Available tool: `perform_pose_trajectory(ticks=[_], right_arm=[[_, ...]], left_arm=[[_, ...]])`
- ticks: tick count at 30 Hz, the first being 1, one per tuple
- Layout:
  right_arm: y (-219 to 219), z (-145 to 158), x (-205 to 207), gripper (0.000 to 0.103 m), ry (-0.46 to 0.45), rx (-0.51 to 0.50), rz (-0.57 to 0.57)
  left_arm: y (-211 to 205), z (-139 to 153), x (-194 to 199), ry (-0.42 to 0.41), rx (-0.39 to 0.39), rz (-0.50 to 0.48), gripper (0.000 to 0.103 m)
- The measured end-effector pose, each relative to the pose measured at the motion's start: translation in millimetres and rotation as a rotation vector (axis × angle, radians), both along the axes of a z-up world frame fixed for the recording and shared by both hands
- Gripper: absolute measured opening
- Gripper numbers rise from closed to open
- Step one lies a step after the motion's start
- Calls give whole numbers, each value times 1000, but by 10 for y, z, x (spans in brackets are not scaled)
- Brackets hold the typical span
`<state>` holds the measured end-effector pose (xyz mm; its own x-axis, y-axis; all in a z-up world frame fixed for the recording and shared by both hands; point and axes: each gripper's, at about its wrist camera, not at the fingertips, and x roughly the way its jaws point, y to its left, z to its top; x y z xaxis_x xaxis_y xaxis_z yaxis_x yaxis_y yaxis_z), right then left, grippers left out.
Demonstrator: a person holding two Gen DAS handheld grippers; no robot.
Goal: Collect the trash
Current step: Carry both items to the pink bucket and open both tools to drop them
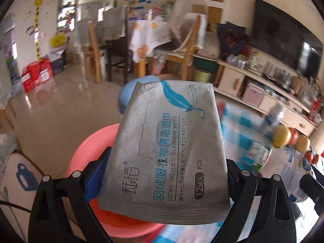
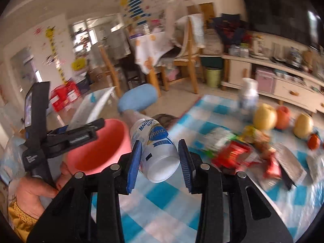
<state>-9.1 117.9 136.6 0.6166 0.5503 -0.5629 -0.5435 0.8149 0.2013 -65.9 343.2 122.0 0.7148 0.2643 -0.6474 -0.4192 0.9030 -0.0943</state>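
My left gripper [image 1: 162, 184] is shut on a grey pack of cleaning wipes [image 1: 168, 147] and holds it flat above a pink basin [image 1: 89, 147]. My right gripper [image 2: 160, 162] is shut on a white plastic bottle [image 2: 156, 147], its neck pointing toward the pink basin [image 2: 101, 141] at the table's left edge. The left gripper [image 2: 60, 133] shows in the right wrist view, beside the basin, with the pack [image 2: 91, 107] seen edge-on. The bottle also shows at the right of the left wrist view [image 1: 287, 170].
On the blue-checked tablecloth [image 2: 162, 198] lie red wrappers [image 2: 235, 158], foil packets [image 2: 289, 162], pears and an apple [image 2: 265, 117], and a white bottle [image 2: 248, 95]. A blue stool [image 2: 139, 99] stands beyond the table. Chairs, a TV cabinet and a green bin [image 2: 213, 77] are further back.
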Motion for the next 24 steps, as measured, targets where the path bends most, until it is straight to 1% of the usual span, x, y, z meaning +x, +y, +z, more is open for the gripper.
perform_pose_trajectory(ticks=[5, 9, 12, 13, 14, 16, 17, 18, 20, 21, 24], right_arm=[[855, -91, 136, 39, 19, -28, 120], [1306, -252, 229, 39, 51, -64, 163], [1527, -410, 305, 39, 104, -75, 188], [1558, -444, 310, 41, 111, -76, 186], [1577, -472, 316, 46, 121, -82, 177], [1563, -498, 289, 56, 131, -74, 155], [1525, -488, 271, 66, 130, -69, 138], [1490, -484, 247, 71, 128, -67, 124], [1364, -454, 182, 73, 120, -67, 108], [1306, -428, 144, 77, 107, -77, 96], [1117, -383, 43, 83, 57, -114, 67]], left_arm=[[492, -131, 36, 14, -75, 86, 92], [706, -221, 55, 22, -108, 131, 93], [800, -289, 107, 42, -104, 157, 94], [817, -314, 132, 52, -106, 164, 94], [848, -344, 164, 64, -110, 172, 94], [859, -368, 131, 66, -114, 182, 94], [860, -365, 126, 62, -115, 189, 94], [871, -352, 107, 44, -115, 196, 94], [837, -327, 59, 7, -105, 203, 94], [796, -307, 33, -22, -93, 205, 94], [681, -242, -38, -115, -64, 195, 95]])
